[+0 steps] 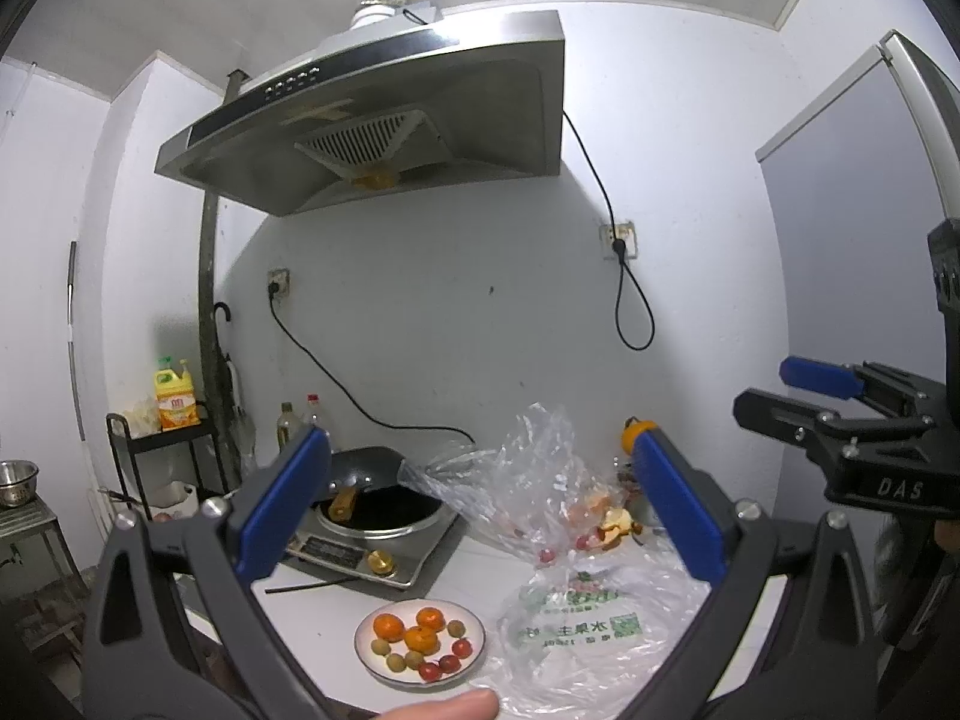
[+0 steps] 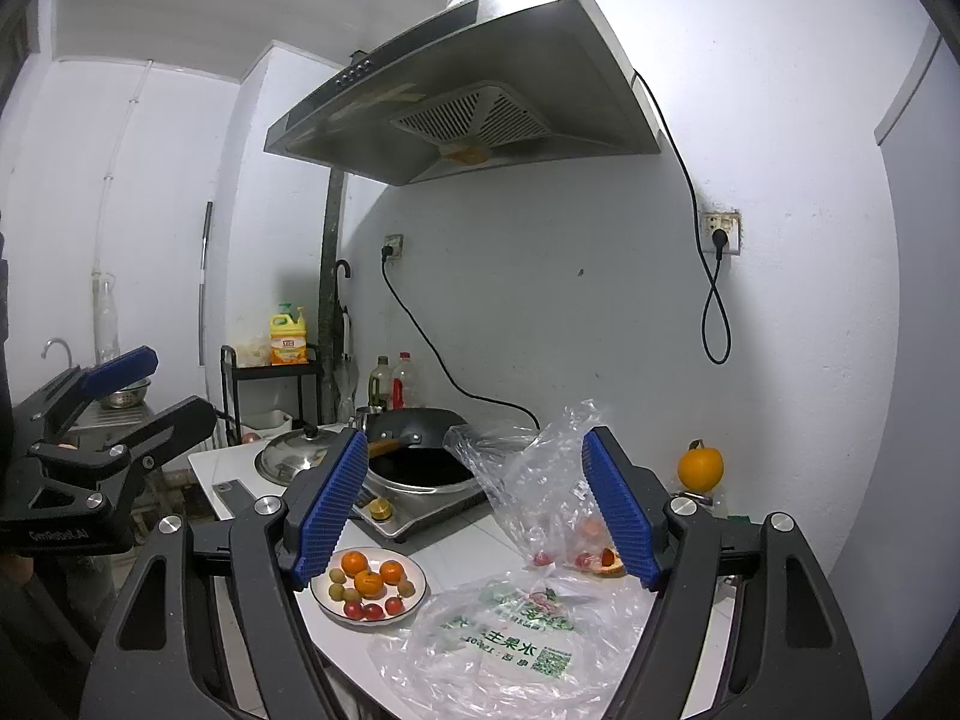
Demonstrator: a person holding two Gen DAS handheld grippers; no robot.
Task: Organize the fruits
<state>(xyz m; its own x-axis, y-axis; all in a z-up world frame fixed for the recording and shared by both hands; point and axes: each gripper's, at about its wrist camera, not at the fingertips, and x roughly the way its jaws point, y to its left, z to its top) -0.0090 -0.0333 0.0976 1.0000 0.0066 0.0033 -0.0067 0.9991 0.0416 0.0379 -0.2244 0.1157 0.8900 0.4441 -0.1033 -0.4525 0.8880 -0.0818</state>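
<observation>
Glossy white plate (image 2: pixel 420 585); crinkled clear plastic bag (image 2: pixel 498 654); brushed metal hood (image 2: pixel 540 48); ribbed blue gripper pads (image 2: pixel 618 516)

White walls (image 2: pixel 600 312), steel hood (image 2: pixel 468 90), perhaps a fridge (image 1: pixel 852 210).
</observation>
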